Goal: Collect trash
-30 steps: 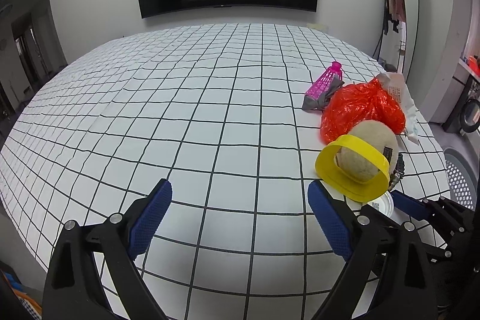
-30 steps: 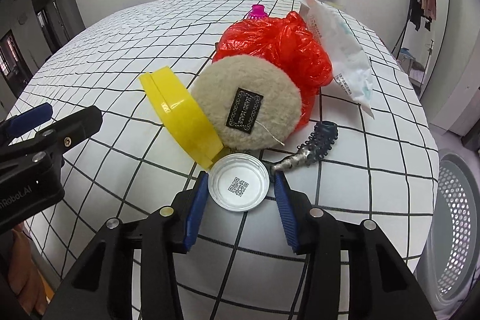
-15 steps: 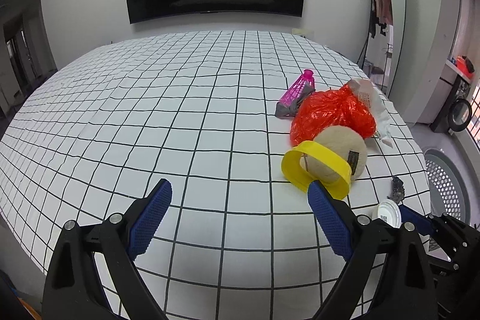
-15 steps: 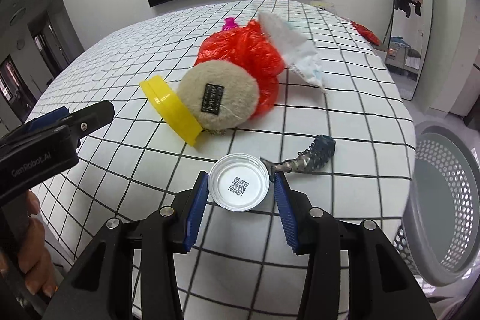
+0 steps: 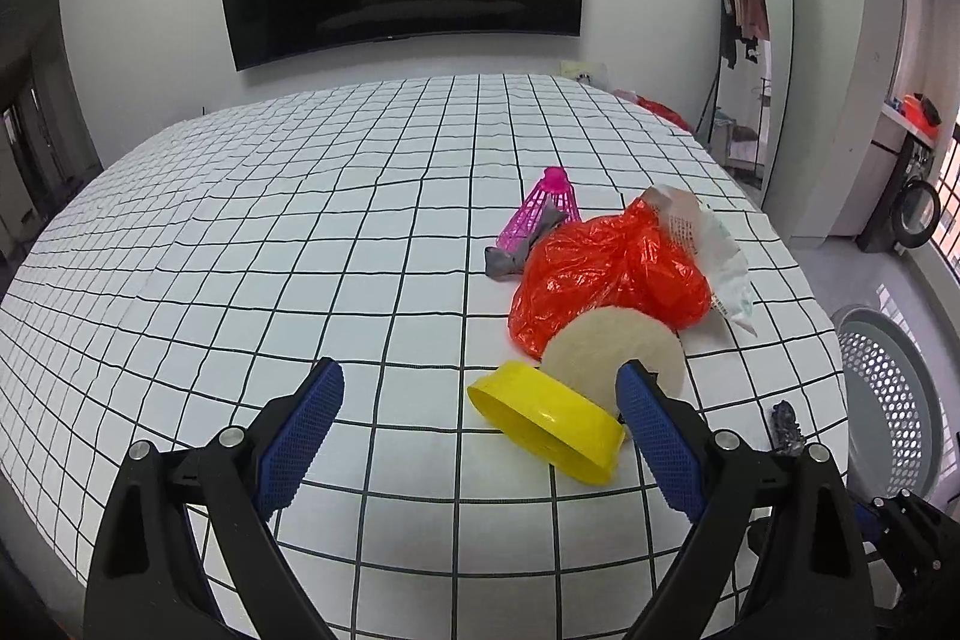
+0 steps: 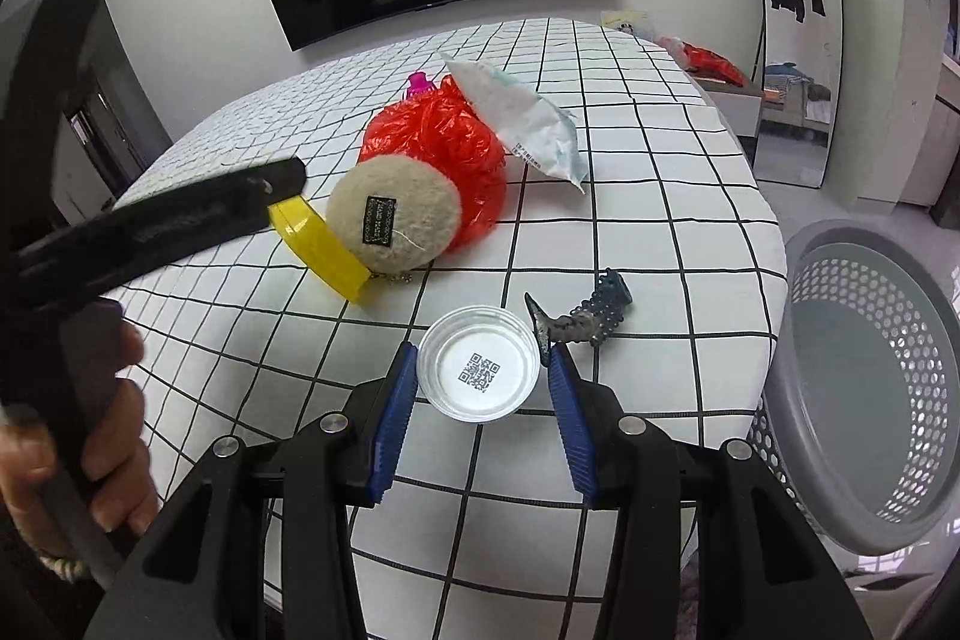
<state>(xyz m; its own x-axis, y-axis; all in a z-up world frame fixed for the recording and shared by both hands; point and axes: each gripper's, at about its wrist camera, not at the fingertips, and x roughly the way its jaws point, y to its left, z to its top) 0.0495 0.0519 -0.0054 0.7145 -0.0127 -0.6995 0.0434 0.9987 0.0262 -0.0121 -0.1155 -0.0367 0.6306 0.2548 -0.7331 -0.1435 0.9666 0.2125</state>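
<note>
Checked table (image 6: 660,220) holds trash; right tongs (image 6: 480,388) pinch the white lid (image 6: 480,364), bound for the basket (image 6: 870,400); left tongs (image 5: 480,436) spread, empty

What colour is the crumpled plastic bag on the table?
The plastic bag is bright orange-red. The left wrist view shows it best.

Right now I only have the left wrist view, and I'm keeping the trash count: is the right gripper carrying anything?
Observer: Yes. The right gripper is shut on a white lid with a QR code inside.
Operator: Where's the basket from there?
Observer: The grey perforated basket stands to the lid's right; what shows of its inside is empty.
Operator: Anything else near the lid?
Observer: A dark toothed clip lies just beyond it.
</note>
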